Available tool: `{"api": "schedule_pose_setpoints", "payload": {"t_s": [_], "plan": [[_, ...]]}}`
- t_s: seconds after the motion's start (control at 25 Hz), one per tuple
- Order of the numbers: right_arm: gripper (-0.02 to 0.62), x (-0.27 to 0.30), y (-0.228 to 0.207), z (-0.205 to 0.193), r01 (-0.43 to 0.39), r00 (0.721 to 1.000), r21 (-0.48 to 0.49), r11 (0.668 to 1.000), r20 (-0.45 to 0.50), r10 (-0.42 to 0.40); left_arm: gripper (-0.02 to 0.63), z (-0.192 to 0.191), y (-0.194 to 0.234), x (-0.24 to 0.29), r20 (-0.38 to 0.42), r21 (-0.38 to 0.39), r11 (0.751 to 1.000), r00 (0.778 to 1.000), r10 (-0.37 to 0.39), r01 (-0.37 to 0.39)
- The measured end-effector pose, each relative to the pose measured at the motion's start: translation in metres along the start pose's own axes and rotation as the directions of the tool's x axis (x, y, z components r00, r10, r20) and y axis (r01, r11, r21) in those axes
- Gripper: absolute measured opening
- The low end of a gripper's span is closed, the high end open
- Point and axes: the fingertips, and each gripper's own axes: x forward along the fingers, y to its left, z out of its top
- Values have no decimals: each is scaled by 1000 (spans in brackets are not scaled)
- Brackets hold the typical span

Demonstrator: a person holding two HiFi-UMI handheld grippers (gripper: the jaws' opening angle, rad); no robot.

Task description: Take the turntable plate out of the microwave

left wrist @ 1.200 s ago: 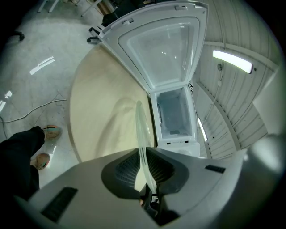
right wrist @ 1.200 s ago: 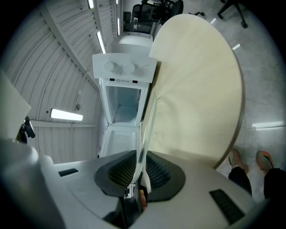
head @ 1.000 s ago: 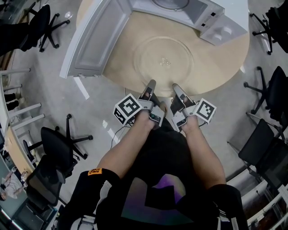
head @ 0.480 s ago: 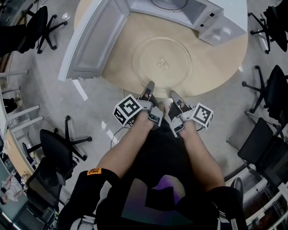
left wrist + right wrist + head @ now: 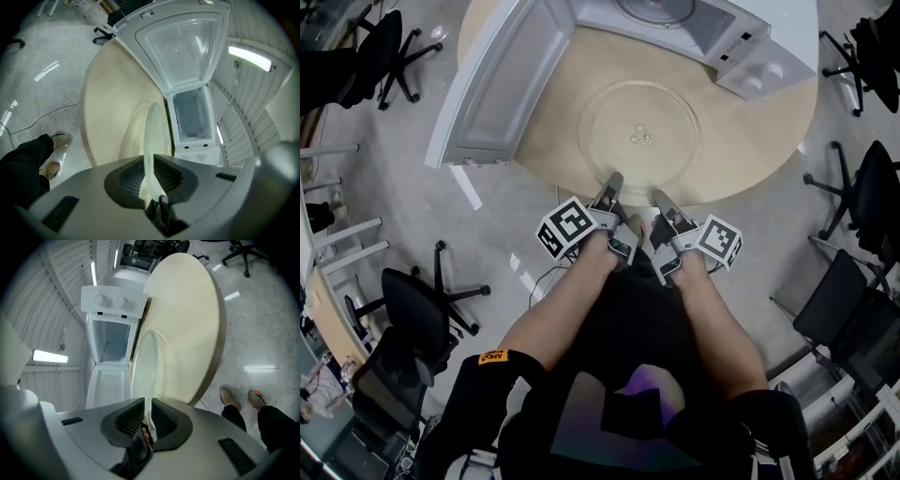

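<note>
A round wooden table [image 5: 572,112] stands on a grey floor with black office chairs [image 5: 422,300] around it. On the far side of the table sits the white microwave [image 5: 694,23] with its door [image 5: 492,80] swung wide open. The glass turntable plate [image 5: 639,127] is out of it and lies flat on the table in front.

From my head I see the whole plate. Only the gripper views show its thin rim inside my jaws. They also show my shoes [image 5: 229,397] on the floor and a ceiling light [image 5: 248,57].

My left gripper [image 5: 612,180] has the near rim between its pads. Its jaws have just been opening a tiny bit, but the pads sit right on the glass. My right gripper [image 5: 661,199] pinches the rim just beside it.

Both my arms reach straight forward, side by side. The grippers tip down a little toward the table edge.
</note>
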Motion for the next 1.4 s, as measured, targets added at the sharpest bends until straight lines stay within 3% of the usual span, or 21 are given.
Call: {"api": "schedule_pose_setpoints", "payload": {"t_s": [0.28,0.52,0.64,1.08,1.24,1.32,1.4], "plan": [[49,0,0,4,1,1000,3,1000,30,-1,97,-4,5,5,-67,14,1000,998,0,1],[44,-2,-4,14,16,998,21,1000,66,-17,121,-17,3,5,-251,140,990,968,17,19],[43,-5,-10,18,48,996,37,998,77,-50,121,-24,5,-2,-306,202,979,951,48,16],[44,-18,-14,23,100,994,46,994,33,-102,121,-32,5,-30,-303,271,962,950,80,5],[43,-34,0,27,110,994,-100,989,40,-106,121,-28,-5,-51,-254,313,950,965,71,12],[43,-41,14,28,117,993,-242,963,45,-110,121,-27,-14,-62,-219,347,937,974,56,24],[43,-47,32,26,113,994,-385,916,47,-103,121,-27,-24,-75,-180,384,923,983,35,38]]}}
